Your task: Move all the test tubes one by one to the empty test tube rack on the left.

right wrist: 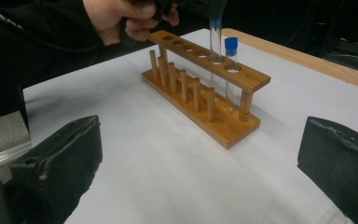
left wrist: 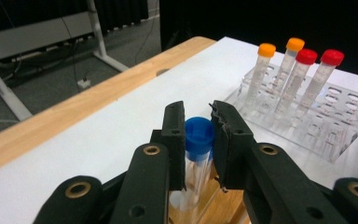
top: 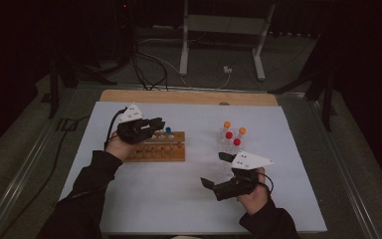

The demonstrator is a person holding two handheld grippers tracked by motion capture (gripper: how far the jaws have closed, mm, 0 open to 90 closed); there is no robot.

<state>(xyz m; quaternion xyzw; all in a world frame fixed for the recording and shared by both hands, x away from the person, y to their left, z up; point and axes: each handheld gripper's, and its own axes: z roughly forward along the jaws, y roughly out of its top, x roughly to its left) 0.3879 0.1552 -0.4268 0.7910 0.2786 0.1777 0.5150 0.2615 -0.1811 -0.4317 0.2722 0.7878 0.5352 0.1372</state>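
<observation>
The left gripper has its jaws closed on the cap of a blue-capped tube, gripping it high so the glass body hangs free and upright beneath; in the right gripper view that tube's lower end sits in a hole of the wooden rack, next to a second blue-capped tube that stands in the end hole. Holding by the cap keeps the jaws clear of the rack's top bar, which suits lowering the tube straight down its hole. The wooden rack lies on the white table at the person's left, with a clear plastic rack well apart to the right, where 2 orange-capped tubes and 2 red-capped tubes stand in a cluster, probably the supply for this sorting. The right gripper hovers low over bare table with its jaws spread wide and nothing between them, apparently waiting its turn.
</observation>
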